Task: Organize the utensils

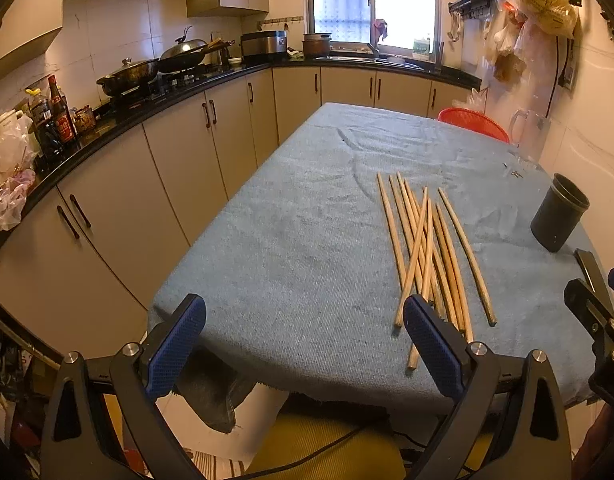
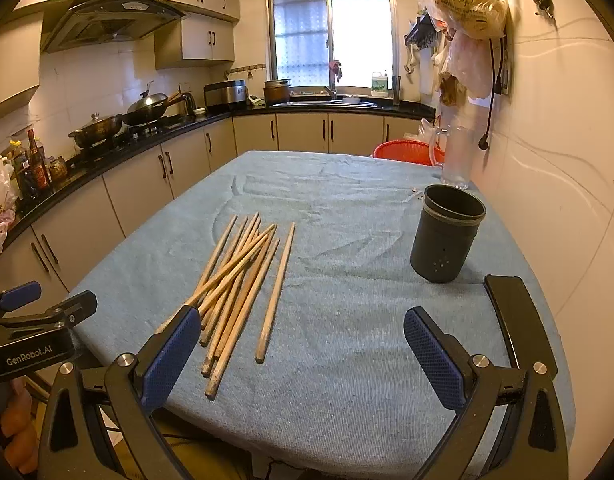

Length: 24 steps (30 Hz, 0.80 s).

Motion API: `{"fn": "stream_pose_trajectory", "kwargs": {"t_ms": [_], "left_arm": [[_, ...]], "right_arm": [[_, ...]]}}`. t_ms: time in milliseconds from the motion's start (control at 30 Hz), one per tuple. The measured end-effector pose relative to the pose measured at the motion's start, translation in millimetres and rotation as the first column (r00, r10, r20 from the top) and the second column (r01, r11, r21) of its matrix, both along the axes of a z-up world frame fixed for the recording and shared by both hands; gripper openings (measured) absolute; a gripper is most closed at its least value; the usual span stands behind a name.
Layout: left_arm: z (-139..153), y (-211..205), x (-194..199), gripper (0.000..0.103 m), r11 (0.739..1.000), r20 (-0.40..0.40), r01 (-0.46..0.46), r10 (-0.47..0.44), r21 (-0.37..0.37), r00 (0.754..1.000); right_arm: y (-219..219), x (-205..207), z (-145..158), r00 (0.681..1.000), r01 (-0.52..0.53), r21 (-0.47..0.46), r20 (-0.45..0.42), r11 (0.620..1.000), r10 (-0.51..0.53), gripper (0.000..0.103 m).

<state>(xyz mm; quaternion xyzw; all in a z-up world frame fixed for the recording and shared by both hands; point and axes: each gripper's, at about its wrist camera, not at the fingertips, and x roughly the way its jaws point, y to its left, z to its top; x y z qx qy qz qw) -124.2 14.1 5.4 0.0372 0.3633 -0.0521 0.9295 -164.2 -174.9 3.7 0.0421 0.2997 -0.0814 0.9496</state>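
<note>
Several wooden chopsticks (image 1: 425, 248) (image 2: 237, 284) lie in a loose, crossed pile on the blue tablecloth (image 1: 287, 240) (image 2: 347, 320). A dark grey cylindrical holder (image 1: 559, 213) (image 2: 447, 234) stands upright and looks empty, to the right of the pile. My left gripper (image 1: 305, 340) is open above the table's near edge, its right finger just in front of the pile's near ends. My right gripper (image 2: 299, 344) is open too, with its left finger over the near ends of the chopsticks and the holder ahead to the right. Each gripper shows at the edge of the other's view.
A clear glass jug (image 2: 457, 156) (image 1: 529, 140) and a red basket (image 2: 409, 151) (image 1: 473, 123) stand at the table's far right, by the wall. Kitchen cabinets with a black counter (image 1: 147, 116), pots and bottles run along the left. Bags hang on the right wall (image 2: 467, 4).
</note>
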Motion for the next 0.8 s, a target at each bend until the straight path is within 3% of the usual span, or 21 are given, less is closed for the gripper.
{"fn": "stream_pose_trajectory", "kwargs": {"t_ms": [800], "left_arm": [[-2.1, -0.1, 0.5, 0.098, 1.0, -0.005, 0.005, -0.005, 0.001, 1.0]], "right_arm": [[-0.2, 1.8, -6.1, 1.0, 0.002, 0.016, -0.017, 1.0, -0.001, 0.103]]}}
